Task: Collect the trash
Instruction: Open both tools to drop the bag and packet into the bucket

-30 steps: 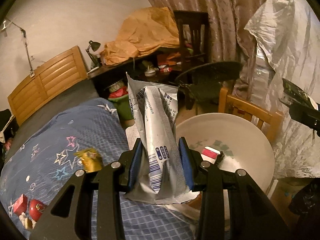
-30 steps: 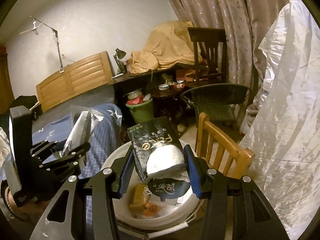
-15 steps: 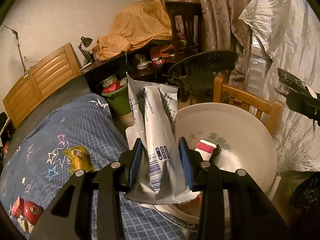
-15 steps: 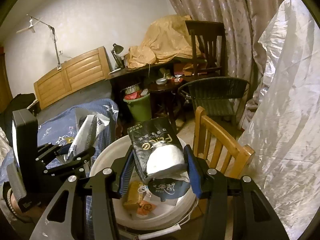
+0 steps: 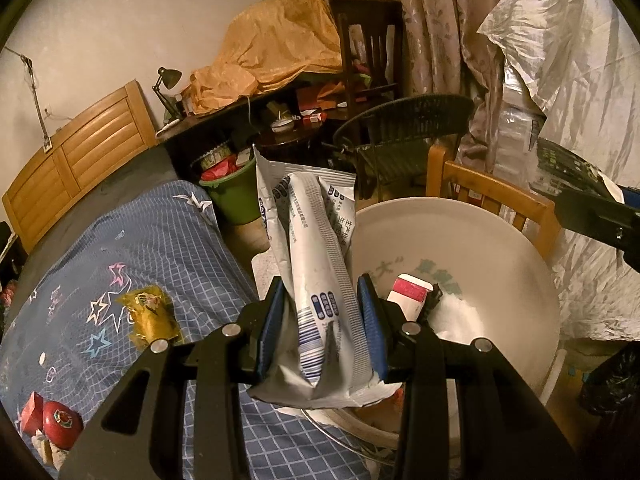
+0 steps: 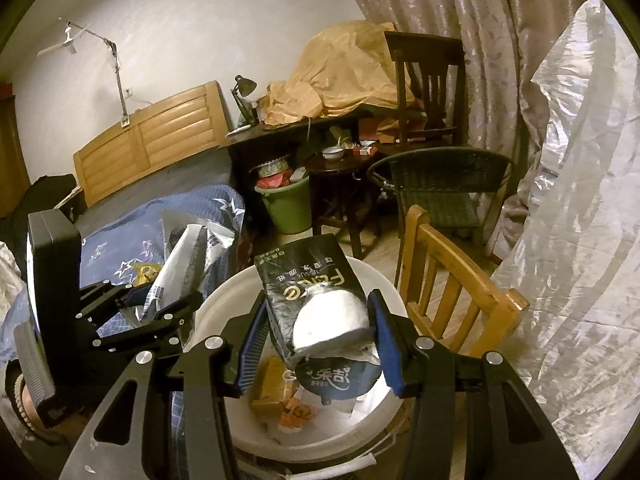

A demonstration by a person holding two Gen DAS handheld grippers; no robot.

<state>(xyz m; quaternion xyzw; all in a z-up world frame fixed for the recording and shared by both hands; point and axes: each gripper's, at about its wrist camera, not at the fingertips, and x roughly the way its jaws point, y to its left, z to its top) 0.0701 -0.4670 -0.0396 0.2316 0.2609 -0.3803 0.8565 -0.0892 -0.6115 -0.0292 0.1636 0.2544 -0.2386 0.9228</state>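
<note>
A: What is held in the left tongs (image 5: 322,330)?

B: A white-and-blue wrapper (image 5: 316,264) is clamped between the blue pads near its lower end, with the jaws part-way closed on it. It stands up and over the near rim of the white bucket (image 5: 532,264), at the edge of the bed (image 5: 160,248).

A: And the right tongs (image 6: 316,344)?

B: A black tissue pack (image 6: 308,280), with white tissue bulging from its torn front, is gripped across its width. The jaws are set somewhat wider there. The pack hangs directly above the bucket, where orange and red scraps (image 6: 280,396) are already seen.

A: How are these things judged to handle?

B: Both are judged light and soft. The wrapper looks like thin, crinkled film, so it is likely slippery and easily crushed, yet nothing fragile is expected in it. The pack would give under the pads, and loose tissue might be shed from the tear.

A: Where should hold be taken?

B: The wrapper is best pinched where it is folded thick, as appears to be done now. The pack is better taken across its body than by the torn flap.

A: Is anything left on the bed?

B: A yellow wrapper (image 5: 150,314) and red items (image 5: 52,420) are seen lying on the blanket, well apart from the bucket
</note>
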